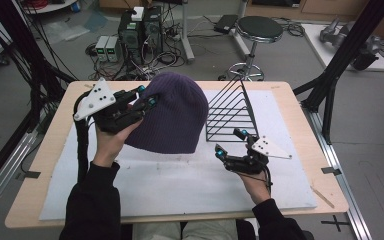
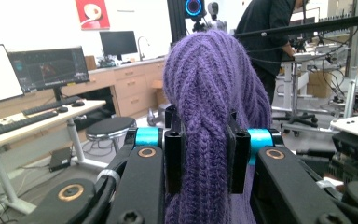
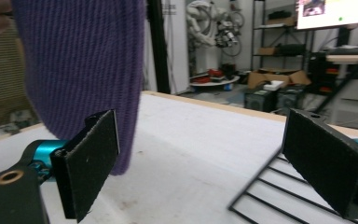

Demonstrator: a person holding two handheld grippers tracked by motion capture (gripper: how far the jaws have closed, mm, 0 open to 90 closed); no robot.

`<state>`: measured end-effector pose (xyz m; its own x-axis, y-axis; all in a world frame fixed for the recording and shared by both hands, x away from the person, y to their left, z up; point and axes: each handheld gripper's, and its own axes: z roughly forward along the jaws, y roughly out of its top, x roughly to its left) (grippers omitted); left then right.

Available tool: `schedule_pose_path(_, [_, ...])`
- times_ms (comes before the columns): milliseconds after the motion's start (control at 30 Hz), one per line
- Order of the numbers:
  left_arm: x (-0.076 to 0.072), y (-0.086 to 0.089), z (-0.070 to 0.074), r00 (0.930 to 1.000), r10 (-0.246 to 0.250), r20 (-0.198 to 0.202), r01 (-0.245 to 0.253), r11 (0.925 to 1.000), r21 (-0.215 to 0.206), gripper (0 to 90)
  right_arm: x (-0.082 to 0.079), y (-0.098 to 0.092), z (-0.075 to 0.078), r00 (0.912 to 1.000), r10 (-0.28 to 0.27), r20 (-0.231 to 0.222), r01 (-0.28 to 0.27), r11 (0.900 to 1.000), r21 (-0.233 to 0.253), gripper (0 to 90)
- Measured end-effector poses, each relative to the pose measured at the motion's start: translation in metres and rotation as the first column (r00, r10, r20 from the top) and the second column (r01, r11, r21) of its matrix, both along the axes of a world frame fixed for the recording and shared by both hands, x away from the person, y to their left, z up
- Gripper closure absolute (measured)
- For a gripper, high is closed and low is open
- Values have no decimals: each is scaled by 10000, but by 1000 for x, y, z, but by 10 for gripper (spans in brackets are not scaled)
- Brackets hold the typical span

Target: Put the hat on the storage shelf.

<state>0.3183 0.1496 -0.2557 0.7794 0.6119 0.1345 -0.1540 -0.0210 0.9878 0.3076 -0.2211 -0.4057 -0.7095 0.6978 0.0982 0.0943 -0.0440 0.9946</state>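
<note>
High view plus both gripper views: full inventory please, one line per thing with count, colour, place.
purple ribbed knit beanie: 1, purple, held up over the table's left-centre, a fold pinched in the left tool
black wire rack: 1, black, on the white mat right of centre, beyond the right tool
white mat: 1, white, covering most of the tabletop
light wooden table: 1, light wood, under the mat
black round stool: 1, black seat, on the floor beyond the table
left tool: 1, black with cyan parts, jaws shut on the beanie
right tool: 1, black with cyan parts, jaws open, low over the mat near the rack
person's hands in dark sleeves: 2, near table edge
</note>
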Motion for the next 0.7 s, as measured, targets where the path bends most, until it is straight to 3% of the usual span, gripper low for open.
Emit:
schedule_pose_path(133, [0,-1,0,10000,-44,79,44,10000,-34,747,3,12,0,9996,275,-5,-275,9996,28,104])
schedule_pose_path(300, [-1,-3,3,9996,-239,163,245,9990,-362,747,8,22,3,9976,684,60,-687,9958,613,104])
schedule_pose_path(433, [-3,-4,5,9991,-319,270,327,9990,-299,747,12,32,2,9945,1026,199,-1039,9911,829,104])
schedule_pose_path(600, [-3,-4,7,9979,-551,333,571,9965,-616,747,18,42,-3,9888,1482,158,-1490,9808,1256,104])
schedule_pose_path(700, [-2,-4,6,9976,-616,319,638,9952,-738,747,21,48,-5,9827,1853,41,-1834,9693,1635,105])
